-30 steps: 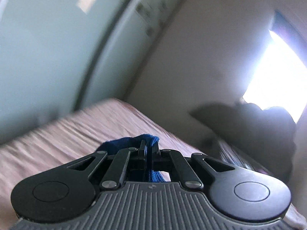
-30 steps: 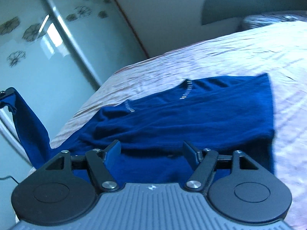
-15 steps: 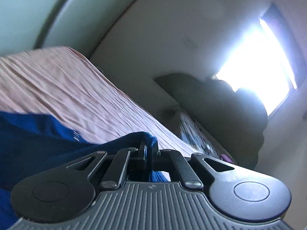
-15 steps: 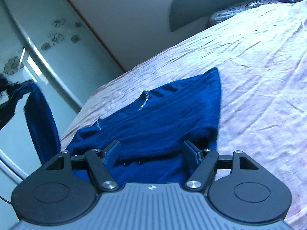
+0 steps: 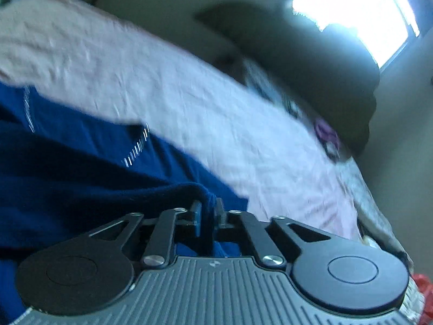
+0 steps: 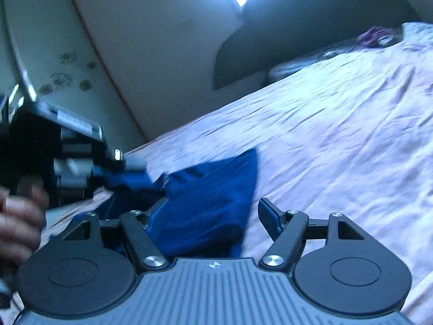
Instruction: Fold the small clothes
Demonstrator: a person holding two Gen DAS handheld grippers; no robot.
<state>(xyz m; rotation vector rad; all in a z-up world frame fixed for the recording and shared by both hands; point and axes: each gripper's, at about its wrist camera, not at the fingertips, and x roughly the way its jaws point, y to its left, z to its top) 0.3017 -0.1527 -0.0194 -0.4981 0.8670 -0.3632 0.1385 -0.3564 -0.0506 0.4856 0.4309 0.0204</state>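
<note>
a fold of the blue garment (image 5: 81,178) is pinched by the left gripper (image 5: 208,211), the right gripper (image 6: 213,214) is spread, the garment's near edge is hidden behind both, blurred.

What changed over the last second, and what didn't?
The left gripper carried its pinched edge of the blue garment down and across over the rest, so the spread cloth now looks narrower on the bed. Left grip stayed shut; the right gripper stayed open over the cloth.
</note>
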